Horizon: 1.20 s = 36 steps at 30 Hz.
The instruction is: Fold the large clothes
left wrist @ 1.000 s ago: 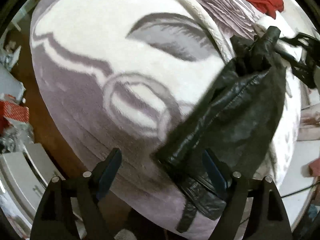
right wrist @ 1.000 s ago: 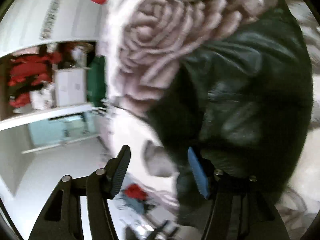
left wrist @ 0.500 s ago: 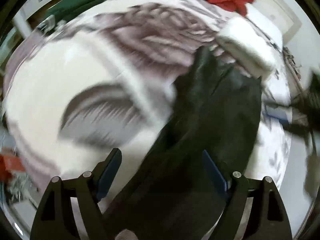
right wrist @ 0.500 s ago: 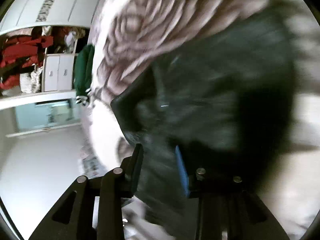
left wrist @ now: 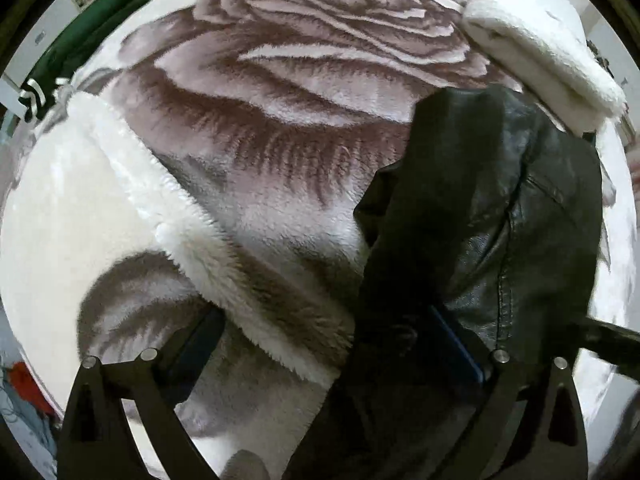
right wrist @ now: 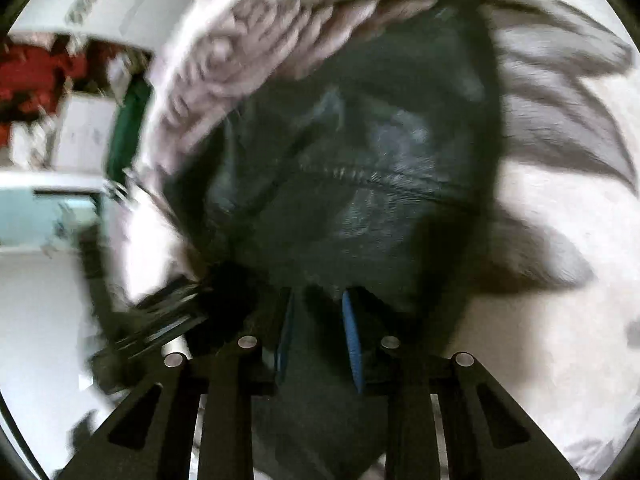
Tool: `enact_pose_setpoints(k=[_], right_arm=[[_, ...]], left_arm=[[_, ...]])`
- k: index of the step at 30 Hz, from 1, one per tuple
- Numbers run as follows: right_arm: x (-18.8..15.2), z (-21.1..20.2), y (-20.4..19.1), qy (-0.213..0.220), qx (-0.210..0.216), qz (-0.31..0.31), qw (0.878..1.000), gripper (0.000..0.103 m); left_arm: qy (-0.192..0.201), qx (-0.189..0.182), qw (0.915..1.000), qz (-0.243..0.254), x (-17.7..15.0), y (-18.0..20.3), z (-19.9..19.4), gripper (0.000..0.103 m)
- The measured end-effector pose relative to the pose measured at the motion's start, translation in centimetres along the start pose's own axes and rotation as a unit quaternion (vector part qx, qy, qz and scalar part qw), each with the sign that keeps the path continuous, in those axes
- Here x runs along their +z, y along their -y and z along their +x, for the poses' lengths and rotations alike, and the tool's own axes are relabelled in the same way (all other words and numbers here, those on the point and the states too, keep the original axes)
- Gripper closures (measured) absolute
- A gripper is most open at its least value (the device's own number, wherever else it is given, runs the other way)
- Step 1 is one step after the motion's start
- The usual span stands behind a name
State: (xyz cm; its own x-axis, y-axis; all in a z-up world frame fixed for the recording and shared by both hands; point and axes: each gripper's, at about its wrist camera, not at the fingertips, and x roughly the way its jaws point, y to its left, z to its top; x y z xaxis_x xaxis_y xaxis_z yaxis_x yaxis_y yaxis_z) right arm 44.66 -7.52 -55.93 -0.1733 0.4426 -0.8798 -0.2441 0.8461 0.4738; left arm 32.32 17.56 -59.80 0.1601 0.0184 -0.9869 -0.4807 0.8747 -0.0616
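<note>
A black leather jacket (left wrist: pixel 500 208) lies on a rose-patterned fleece blanket (left wrist: pixel 304 92), at the right of the left wrist view. My left gripper (left wrist: pixel 324 344) points straight down over the jacket's left edge. Its jaws are opening and stand wide; the jacket overlaps the right finger (left wrist: pixel 456 344) but no pad presses it. In the right wrist view the jacket (right wrist: pixel 360 168) fills the middle, blurred. My right gripper (right wrist: pixel 318 336) is closing, with dark jacket material pinched between its blue pads (right wrist: pixel 352 340).
A folded white fleece piece (left wrist: pixel 540 52) lies beyond the jacket's far end. A green garment (left wrist: pixel 100 16) sits at the blanket's upper left edge. A raised white blanket fold (left wrist: pixel 160 200) crosses the left side. Shelves with red items (right wrist: pixel 32 76) stand left of the bed.
The left gripper swept across the blanket to the rose pattern and dropped lower, and its jaws widened off the jacket. The right jaws narrowed onto the jacket, which now lies lower on the blanket.
</note>
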Motion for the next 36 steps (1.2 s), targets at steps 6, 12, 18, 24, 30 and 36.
enact_pose_setpoints(k=[6,12,18,24,30,36], right_arm=[[2.1,3.1,0.6,-0.019,-0.037,0.034,0.999,0.096],[0.9,-1.6,3.9,-0.036,0.064,0.094,0.993,0.089],[-6.9,-8.1,7.4,-0.018,0.022,0.126,0.992,0.089],[-12.4,-8.5,10.3,-0.034,0.014,0.194,0.98,0.062],[-8.2,-6.9,10.8,-0.005,0.034,0.161,0.986,0.029],[4.6,-2.8,12.7,0.023,0.135,0.091,0.986,0.025]], left_arm=[[-0.012,-0.04,0.9988,-0.024,0.5,-2.0,1.1,0.0],[0.037,-0.089,0.9938,-0.057,-1.9,-4.9,-6.2,0.004],[0.034,-0.051,0.998,-0.015,-5.0,-1.8,-8.4,0.004],[0.007,0.021,0.9997,0.004,-4.0,2.4,-1.1,0.0],[-0.003,-0.041,0.9988,-0.026,-3.6,0.7,0.9,0.0],[0.006,-0.046,0.9983,-0.034,-4.2,-0.5,0.6,0.0]])
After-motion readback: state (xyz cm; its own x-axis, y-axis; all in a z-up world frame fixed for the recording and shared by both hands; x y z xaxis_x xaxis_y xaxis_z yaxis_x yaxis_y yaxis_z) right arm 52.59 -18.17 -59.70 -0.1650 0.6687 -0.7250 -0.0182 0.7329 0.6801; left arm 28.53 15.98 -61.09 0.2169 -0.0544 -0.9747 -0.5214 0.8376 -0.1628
